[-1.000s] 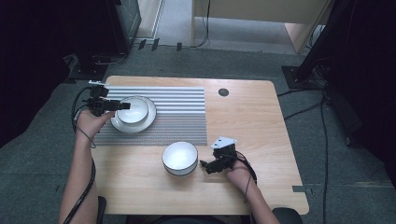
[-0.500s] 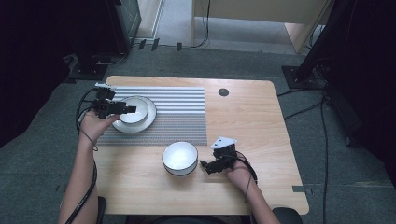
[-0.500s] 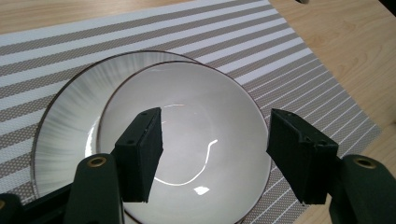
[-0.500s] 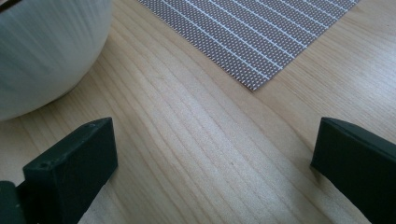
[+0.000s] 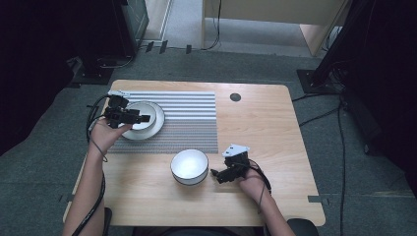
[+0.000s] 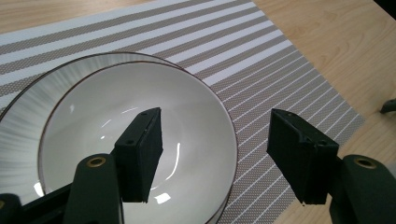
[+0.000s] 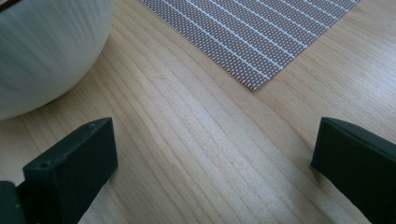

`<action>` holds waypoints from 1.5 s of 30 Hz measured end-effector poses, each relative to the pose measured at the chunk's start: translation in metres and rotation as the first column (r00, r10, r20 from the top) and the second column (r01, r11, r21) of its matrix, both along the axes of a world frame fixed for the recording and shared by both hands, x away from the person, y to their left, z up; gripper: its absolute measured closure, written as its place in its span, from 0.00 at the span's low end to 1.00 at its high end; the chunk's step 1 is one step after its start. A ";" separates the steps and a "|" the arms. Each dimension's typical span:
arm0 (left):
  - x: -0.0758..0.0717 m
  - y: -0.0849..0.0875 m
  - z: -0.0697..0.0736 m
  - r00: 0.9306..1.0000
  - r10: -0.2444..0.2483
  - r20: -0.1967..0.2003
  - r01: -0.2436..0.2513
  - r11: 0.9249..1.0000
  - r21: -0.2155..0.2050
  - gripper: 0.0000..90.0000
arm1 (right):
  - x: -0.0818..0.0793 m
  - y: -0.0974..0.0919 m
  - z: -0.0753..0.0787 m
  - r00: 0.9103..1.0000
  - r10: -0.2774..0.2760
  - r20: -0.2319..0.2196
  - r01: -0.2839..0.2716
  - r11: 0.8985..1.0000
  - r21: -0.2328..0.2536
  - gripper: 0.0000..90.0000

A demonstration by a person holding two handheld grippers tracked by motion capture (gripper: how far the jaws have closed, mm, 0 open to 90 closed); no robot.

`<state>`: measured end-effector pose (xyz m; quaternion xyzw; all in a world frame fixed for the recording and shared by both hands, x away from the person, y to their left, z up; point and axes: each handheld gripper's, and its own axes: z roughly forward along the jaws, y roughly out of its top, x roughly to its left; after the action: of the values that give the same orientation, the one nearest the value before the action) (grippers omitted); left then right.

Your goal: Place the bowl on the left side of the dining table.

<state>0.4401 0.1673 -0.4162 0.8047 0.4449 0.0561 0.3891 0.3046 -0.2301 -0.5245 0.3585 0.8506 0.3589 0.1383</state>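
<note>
A small white bowl [image 5: 148, 112] [image 6: 116, 98] sits in a white plate [image 5: 147, 132] [image 6: 23, 130] at the left end of a striped placemat [image 5: 187, 118] [image 6: 261, 60]. My left gripper [image 5: 144, 118] [image 6: 215, 116] hangs open above it. One jaw is over the bowl's inside, the other beyond its rim over the mat, and neither touches it. A larger white bowl [image 5: 189, 166] [image 7: 42, 51] stands on the wooden table [image 5: 265, 128] just in front of the mat. My right gripper [image 5: 215, 173] [image 7: 212, 128] rests open to the right of that bowl, with bare wood between its jaws.
A round black grommet [image 5: 235, 97] sits in the tabletop near the far edge. Dark equipment stands flank the table left and right, and cables run over the grey floor. The placemat's near corner [image 7: 254, 86] lies ahead of the right gripper.
My left gripper has moved to the right, from the plate's left edge to over the small bowl. The right gripper and both bowls have stayed put.
</note>
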 end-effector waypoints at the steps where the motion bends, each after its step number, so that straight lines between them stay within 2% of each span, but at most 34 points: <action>1: -0.001 -0.001 0.000 1.000 -0.003 0.001 0.003 1.000 -0.001 0.39 | 0.000 0.000 0.000 1.000 0.000 0.000 0.000 1.000 0.000 0.00; 14: -0.007 -0.018 -0.004 0.999 -0.047 0.001 0.047 0.999 0.015 0.39 | 0.000 0.000 0.000 1.000 0.000 0.001 0.000 1.000 0.001 0.00; 23: -0.011 -0.031 -0.012 0.996 -0.081 -0.026 0.081 0.997 0.009 0.39 | 0.000 0.000 0.000 1.000 0.000 0.000 0.000 1.000 0.000 0.00; 35: -0.018 -0.042 -0.014 0.995 -0.099 0.005 0.099 0.995 0.005 0.38 | 0.000 0.000 0.000 1.000 0.001 0.001 -0.001 1.000 0.001 0.00; 43: -0.023 -0.054 -0.017 0.991 -0.136 0.019 0.135 0.991 0.021 0.37 | 0.000 0.000 0.000 1.000 0.000 0.001 0.000 1.000 0.002 0.00; 45: -0.024 -0.056 -0.018 0.990 -0.140 0.016 0.140 0.990 0.007 0.37 | 0.000 0.000 0.000 1.000 0.000 0.001 0.000 1.000 0.001 0.00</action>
<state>0.4165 0.1113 -0.4337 0.8345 0.3839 0.0366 0.3936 0.3044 -0.2300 -0.5246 0.3585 0.8503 0.3596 0.1383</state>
